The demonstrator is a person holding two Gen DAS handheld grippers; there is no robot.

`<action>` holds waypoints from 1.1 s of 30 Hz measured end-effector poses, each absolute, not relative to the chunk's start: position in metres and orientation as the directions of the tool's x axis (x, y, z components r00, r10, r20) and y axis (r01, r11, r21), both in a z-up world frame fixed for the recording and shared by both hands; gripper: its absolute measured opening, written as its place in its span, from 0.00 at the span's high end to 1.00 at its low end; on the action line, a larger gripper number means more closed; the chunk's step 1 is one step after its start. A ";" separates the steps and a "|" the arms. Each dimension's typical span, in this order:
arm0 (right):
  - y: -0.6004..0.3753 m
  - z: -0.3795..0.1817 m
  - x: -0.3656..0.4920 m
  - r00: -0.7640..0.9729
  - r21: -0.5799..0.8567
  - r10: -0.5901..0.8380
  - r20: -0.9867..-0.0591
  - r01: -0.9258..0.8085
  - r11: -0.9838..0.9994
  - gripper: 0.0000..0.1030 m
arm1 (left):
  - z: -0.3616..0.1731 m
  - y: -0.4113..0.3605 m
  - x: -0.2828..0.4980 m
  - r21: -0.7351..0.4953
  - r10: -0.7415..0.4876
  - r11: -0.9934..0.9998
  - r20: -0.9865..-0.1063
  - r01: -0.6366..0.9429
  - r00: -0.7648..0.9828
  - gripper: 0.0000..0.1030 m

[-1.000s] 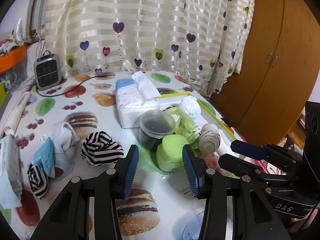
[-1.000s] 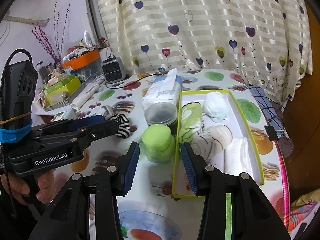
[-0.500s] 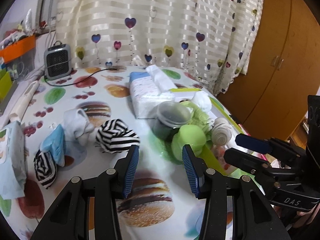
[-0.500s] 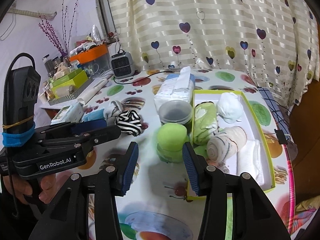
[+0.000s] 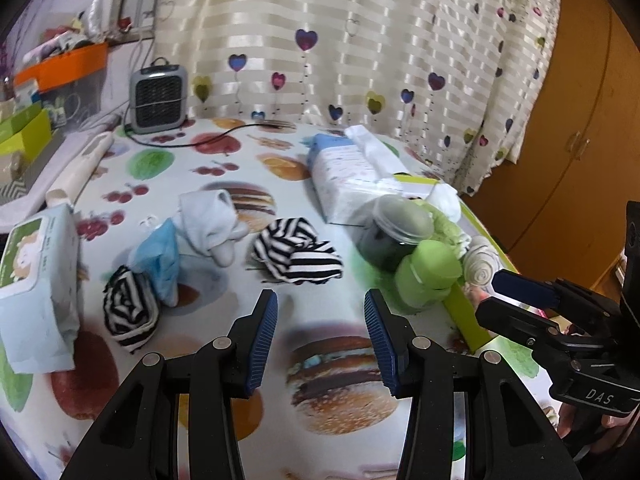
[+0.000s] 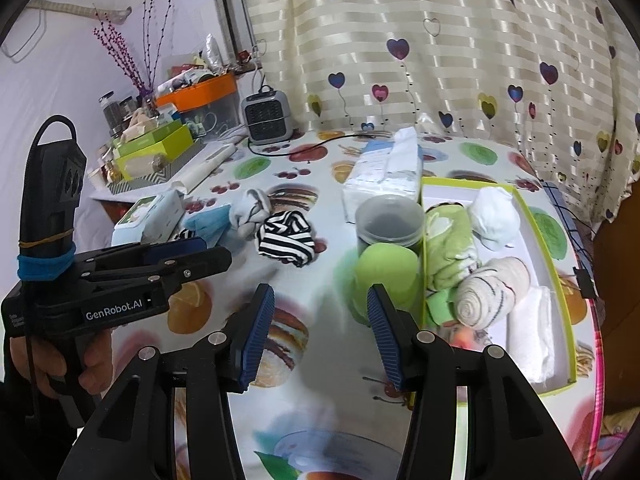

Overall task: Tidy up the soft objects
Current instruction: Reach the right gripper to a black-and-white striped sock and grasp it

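You hold both grippers above a table (image 5: pixel 280 360) covered in a fruit-and-burger print cloth. Your left gripper (image 5: pixel 320 340) has its jaws wide apart with nothing between its blue pads; your right gripper (image 6: pixel 320 332) is just as wide open and also holds nothing. Ahead of the left gripper lies a crumpled black-and-white striped sock (image 5: pixel 298 256), with a white sock (image 5: pixel 210 226) and a light blue sock (image 5: pixel 158 258) to its left, and a second rolled striped sock (image 5: pixel 130 312) nearest the wipes pack (image 5: pixel 34 292) at the table's left edge. On the right stands a lime-edged box (image 6: pixel 560 280) that holds a green cloth (image 6: pixel 448 244), a white sock ball (image 6: pixel 494 216), a beige rolled sock (image 6: pixel 494 292) and a folded white towel (image 6: pixel 534 332). Just beside the box's left wall stand a dark lidded jar (image 6: pixel 388 224) and a green jar (image 6: pixel 384 276), with a tissue pack (image 6: pixel 386 176) behind them.
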State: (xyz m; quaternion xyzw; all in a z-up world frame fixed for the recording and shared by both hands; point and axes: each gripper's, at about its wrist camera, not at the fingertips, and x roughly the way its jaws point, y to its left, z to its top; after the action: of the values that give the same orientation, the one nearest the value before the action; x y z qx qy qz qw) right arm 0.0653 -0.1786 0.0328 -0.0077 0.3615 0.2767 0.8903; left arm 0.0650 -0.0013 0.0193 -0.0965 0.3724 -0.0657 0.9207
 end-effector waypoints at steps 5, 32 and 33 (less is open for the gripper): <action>-0.168 0.030 0.066 0.569 0.185 0.494 -0.657 -0.514 0.838 0.52 | 0.017 0.010 0.061 -0.230 -0.175 0.973 -0.676 0.020 0.716 0.57; -0.098 0.008 0.122 0.493 0.168 0.515 -0.701 -0.588 0.791 0.52 | 0.010 0.078 0.072 -0.202 -0.041 0.970 -0.684 -0.136 0.728 0.57; -0.096 0.007 0.124 0.492 0.167 0.514 -0.702 -0.589 0.791 0.52 | 0.010 0.080 0.073 -0.201 -0.037 0.969 -0.684 -0.140 0.728 0.57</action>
State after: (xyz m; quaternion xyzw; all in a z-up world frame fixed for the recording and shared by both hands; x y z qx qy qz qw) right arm 0.1238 -0.0961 0.0070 -0.0478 0.3894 0.3198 0.8624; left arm 0.0725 0.0800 0.0101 -0.1204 0.3675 0.0282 0.9218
